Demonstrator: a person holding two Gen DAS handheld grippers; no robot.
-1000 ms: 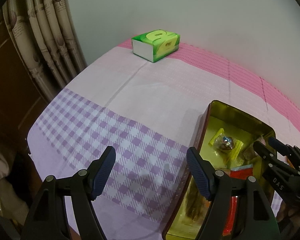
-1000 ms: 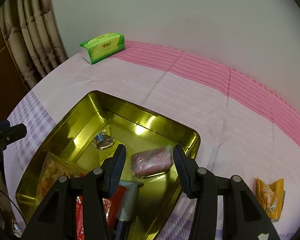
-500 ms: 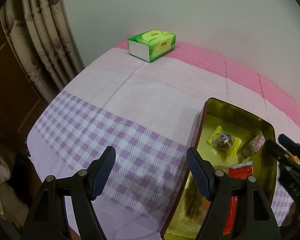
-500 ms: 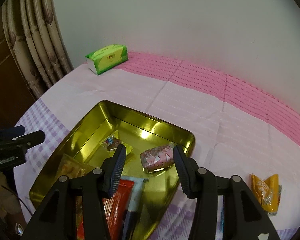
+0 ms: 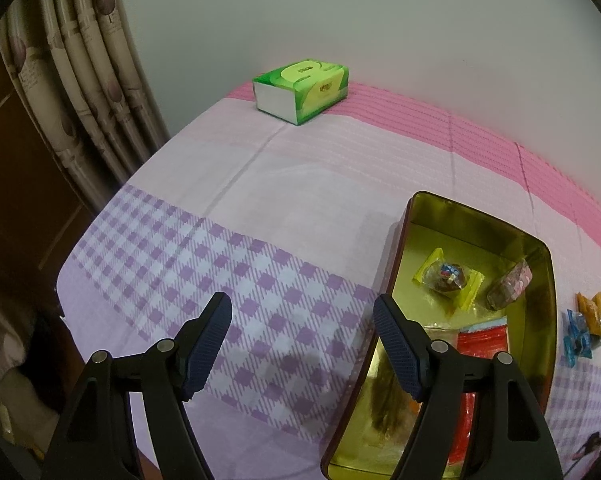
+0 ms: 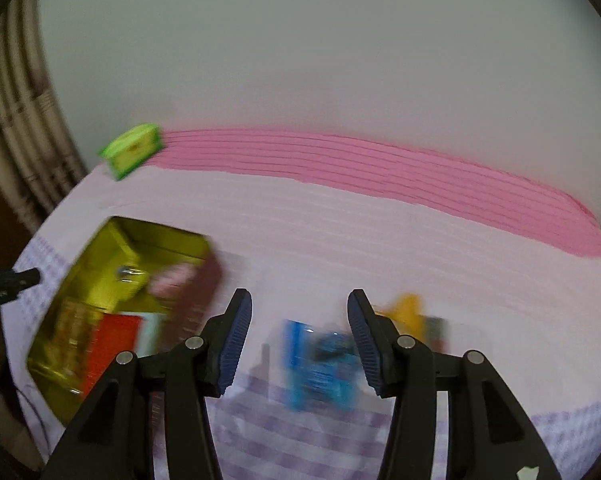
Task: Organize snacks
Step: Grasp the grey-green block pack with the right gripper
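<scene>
- Left wrist view: the left gripper (image 5: pixel 302 344) hangs above the checked tablecloth (image 5: pixel 260 240) with its jaws spread wide and nothing between them.
- Left wrist view: the gold tin (image 5: pixel 460 216) sits on the cloth just right of the gripper; the right fingertip overlaps the tin's near-left rim in the picture.
- Left wrist view: inside the tin lie a yellow-wrapped sweet (image 5: pixel 447 276), a pink-wrapped snack (image 5: pixel 509 285) against the right wall, and a red packet (image 5: pixel 483 340) nearer the camera.
- Left wrist view: a blue snack packet (image 5: pixel 578 338) and an orange snack packet (image 5: pixel 592 312) lie on the cloth just outside the tin's right wall, touching each other.
- Left wrist view: a green tissue box (image 5: pixel 300 90) stands at the far edge, near the curtain (image 5: pixel 80 80).
- Right wrist view (motion-blurred): the right gripper (image 6: pixel 298 344) has its jaws apart and holds nothing.
- Right wrist view: the blue snack packet (image 6: pixel 320 364) lies on the cloth between the fingers; the orange snack packet (image 6: pixel 406 312) lies beyond the right finger.
- Right wrist view: the gold tin (image 6: pixel 140 240) sits to the left.
</scene>
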